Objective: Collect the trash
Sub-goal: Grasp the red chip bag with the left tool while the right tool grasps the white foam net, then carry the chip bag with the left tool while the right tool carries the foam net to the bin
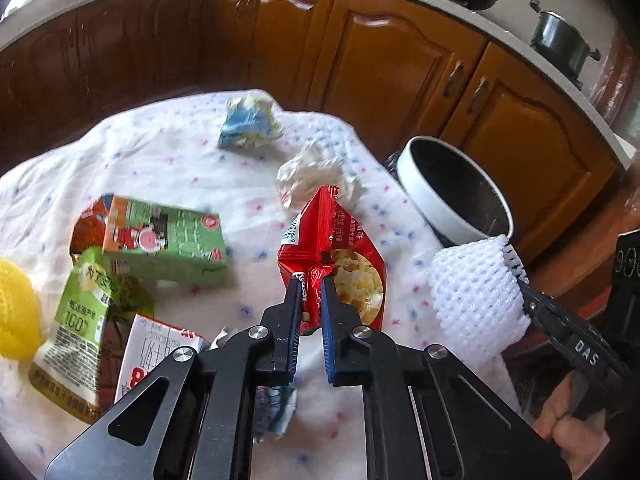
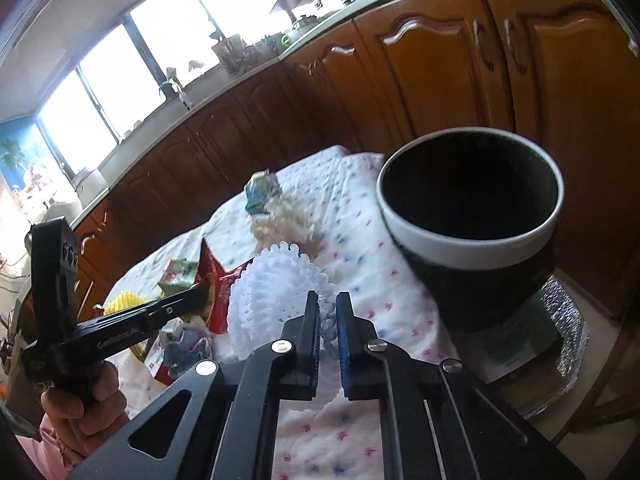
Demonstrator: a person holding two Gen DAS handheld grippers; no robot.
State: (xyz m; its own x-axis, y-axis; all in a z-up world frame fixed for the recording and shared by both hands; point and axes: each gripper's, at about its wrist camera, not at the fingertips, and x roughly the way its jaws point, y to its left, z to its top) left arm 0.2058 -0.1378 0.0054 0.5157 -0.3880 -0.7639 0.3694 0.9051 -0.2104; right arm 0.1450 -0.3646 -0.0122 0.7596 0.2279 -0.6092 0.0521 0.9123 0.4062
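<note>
My left gripper (image 1: pixel 311 282) is shut on a red snack packet (image 1: pixel 332 256) and holds it above the table. My right gripper (image 2: pixel 328 300) is shut on a white foam net sleeve (image 2: pixel 272 304), which also shows in the left wrist view (image 1: pixel 476 288). A black bin with a white rim (image 2: pixel 472 240) stands just right of the table; in the left wrist view the bin (image 1: pixel 452 196) is beyond the sleeve. Other trash lies on the cloth: a green carton (image 1: pixel 164 244), a green pouch (image 1: pixel 86 320), a white crumpled tissue (image 1: pixel 316 174), a blue-white crumpled wrapper (image 1: pixel 250 122), a yellow foam net (image 1: pixel 16 312).
The table has a white cloth with small dots (image 1: pixel 180 168). A red-white carton (image 1: pixel 148 356) lies near my left gripper. Brown kitchen cabinets (image 1: pixel 400 68) curve behind the table. A pot (image 1: pixel 560 38) sits on the counter. A silver mat (image 2: pixel 560 344) lies under the bin.
</note>
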